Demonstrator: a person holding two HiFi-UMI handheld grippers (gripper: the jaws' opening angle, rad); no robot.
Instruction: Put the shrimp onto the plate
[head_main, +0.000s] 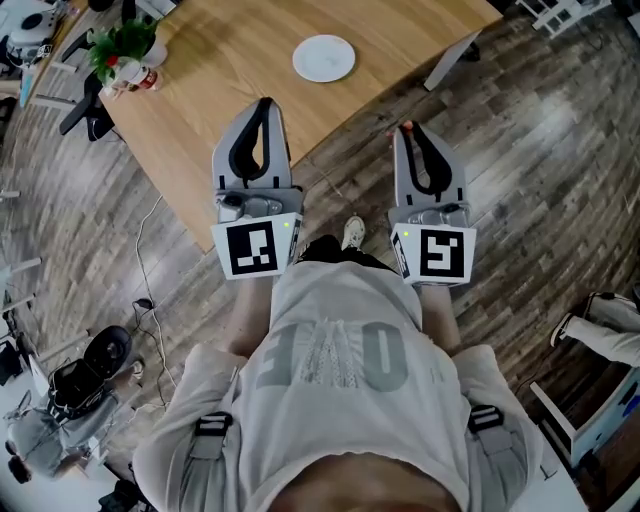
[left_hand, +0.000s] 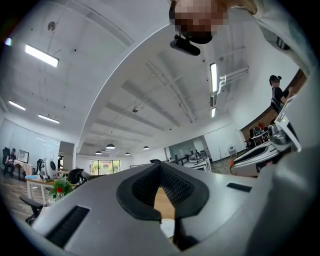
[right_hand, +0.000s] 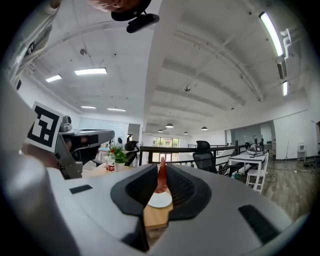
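Observation:
A white plate (head_main: 323, 57) lies on the wooden table (head_main: 230, 70), toward its far side. My right gripper (head_main: 408, 130) hovers over the floor just off the table's near edge, shut on a small red-orange shrimp (head_main: 406, 128). In the right gripper view the shrimp (right_hand: 162, 176) stands upright, pinched at the tips of the right gripper (right_hand: 162, 166), with the plate (right_hand: 160, 200) seen beyond it. My left gripper (head_main: 265, 103) is over the table's near edge, its jaws together and empty. The left gripper view shows the plate (left_hand: 168, 228) through the gap below the left gripper's (left_hand: 160, 168) tips.
A potted plant with a red flower (head_main: 122, 48) and a small bottle (head_main: 142, 79) stand on the table's left corner. A dark chair (head_main: 90, 112) is left of the table, a table leg (head_main: 450, 60) to the right. Plank floor (head_main: 520, 170) surrounds it.

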